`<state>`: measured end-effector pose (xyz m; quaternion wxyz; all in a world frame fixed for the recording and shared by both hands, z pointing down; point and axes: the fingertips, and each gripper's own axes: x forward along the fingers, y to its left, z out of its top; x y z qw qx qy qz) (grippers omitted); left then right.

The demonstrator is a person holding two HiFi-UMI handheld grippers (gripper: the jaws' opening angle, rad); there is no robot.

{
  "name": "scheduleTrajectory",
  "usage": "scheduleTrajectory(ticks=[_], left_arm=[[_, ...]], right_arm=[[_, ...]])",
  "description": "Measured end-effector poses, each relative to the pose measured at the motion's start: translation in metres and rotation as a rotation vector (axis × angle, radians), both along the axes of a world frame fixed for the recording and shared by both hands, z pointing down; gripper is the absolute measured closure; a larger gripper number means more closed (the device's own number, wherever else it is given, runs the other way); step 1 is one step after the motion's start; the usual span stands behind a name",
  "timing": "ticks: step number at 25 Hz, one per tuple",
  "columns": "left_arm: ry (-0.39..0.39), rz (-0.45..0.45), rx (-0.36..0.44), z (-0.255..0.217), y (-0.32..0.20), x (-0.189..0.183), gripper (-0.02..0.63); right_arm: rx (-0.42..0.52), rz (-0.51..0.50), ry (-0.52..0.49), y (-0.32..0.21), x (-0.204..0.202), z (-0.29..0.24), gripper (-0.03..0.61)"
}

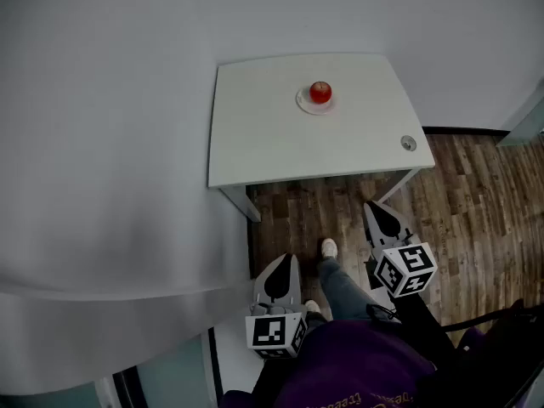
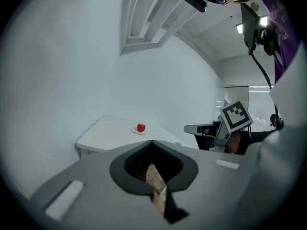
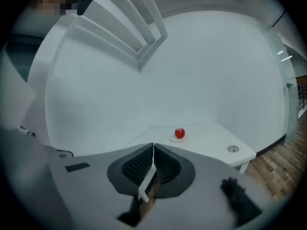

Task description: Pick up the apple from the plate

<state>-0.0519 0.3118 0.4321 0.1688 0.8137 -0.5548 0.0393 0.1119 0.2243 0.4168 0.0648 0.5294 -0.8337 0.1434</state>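
Note:
A red apple (image 1: 320, 92) sits on a small white plate (image 1: 315, 104) toward the back of a white table (image 1: 272, 143). Both grippers hang well short of the table, over the wooden floor in front of it. My left gripper (image 1: 289, 260) is shut with nothing in it, and the apple (image 2: 141, 127) shows small and far beyond its closed tips (image 2: 151, 141). My right gripper (image 1: 371, 205) is also shut and empty. Its view looks past the closed tips (image 3: 153, 145) to the apple (image 3: 179, 133) on the plate (image 3: 178, 139).
The table stands in a corner between white walls. A round metal grommet (image 1: 409, 143) is set near the table's right front corner. The person's legs and a shoe (image 1: 329, 248) stand on the wood floor (image 1: 476, 202) between the grippers.

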Motion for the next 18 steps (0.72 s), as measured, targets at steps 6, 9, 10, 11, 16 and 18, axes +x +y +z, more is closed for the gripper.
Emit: scheduleTrajectory(ticks=[6,9,10,11,16,18], left_arm=[[-0.002,-0.034,0.007,0.001,-0.053,0.01,0.607],[-0.012,-0.037,0.004,-0.001,-0.084,0.015,0.607],[-0.016,-0.041,0.002,-0.001,-0.095,0.017,0.607],[-0.02,-0.043,0.001,-0.002,-0.105,0.019,0.607],[-0.039,-0.045,0.006,-0.008,-0.152,0.033,0.607],[-0.049,-0.039,0.007,-0.012,-0.169,0.04,0.607]], right_arm=[[0.002,-0.008,-0.002,-0.055,0.013,0.004,0.566],[-0.002,-0.018,-0.01,-0.086,0.017,0.005,0.566],[-0.003,-0.023,-0.012,-0.096,0.018,0.005,0.566],[-0.003,-0.028,-0.014,-0.106,0.019,0.005,0.566],[-0.003,-0.037,-0.033,-0.152,0.031,0.002,0.566],[0.001,-0.042,-0.041,-0.168,0.036,-0.001,0.566]])
